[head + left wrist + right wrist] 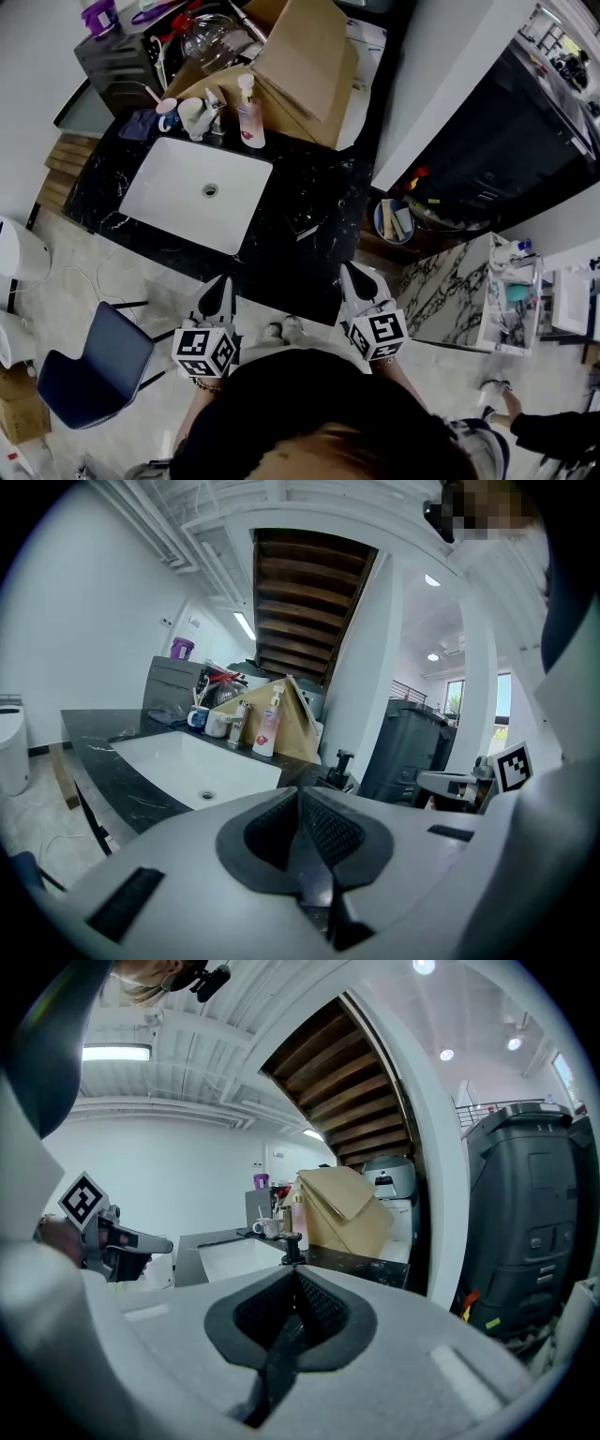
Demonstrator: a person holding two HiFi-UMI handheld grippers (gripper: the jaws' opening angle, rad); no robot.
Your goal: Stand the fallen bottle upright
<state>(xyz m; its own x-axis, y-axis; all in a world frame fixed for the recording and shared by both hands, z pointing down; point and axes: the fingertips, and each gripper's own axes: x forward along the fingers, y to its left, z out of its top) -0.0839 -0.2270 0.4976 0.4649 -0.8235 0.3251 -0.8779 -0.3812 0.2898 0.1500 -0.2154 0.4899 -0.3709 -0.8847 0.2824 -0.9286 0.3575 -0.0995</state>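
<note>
Both claws are pressed together and carry nothing: the left claw [223,284] and the right claw [350,271] hang side by side just off the near edge of the black marble desk [323,173], pointing across it. What I take for the fallen bottle is the one small dark bottle with a black pump head [306,223], lying on the desk just right of the white rectangular sink [178,178]. It is nearly lost against the dark stone. It sits ahead of the right claw and a little to its left, while from the left claw it lies well off to the right, so I judge the right hand the nearer one. Its long axis seems to run roughly across my line of reach, though I cannot be sure. By count: two claws, one dark bottle, one upright white pump bottle with a pink label [249,117], and two mugs [192,117] behind the sink.
</note>
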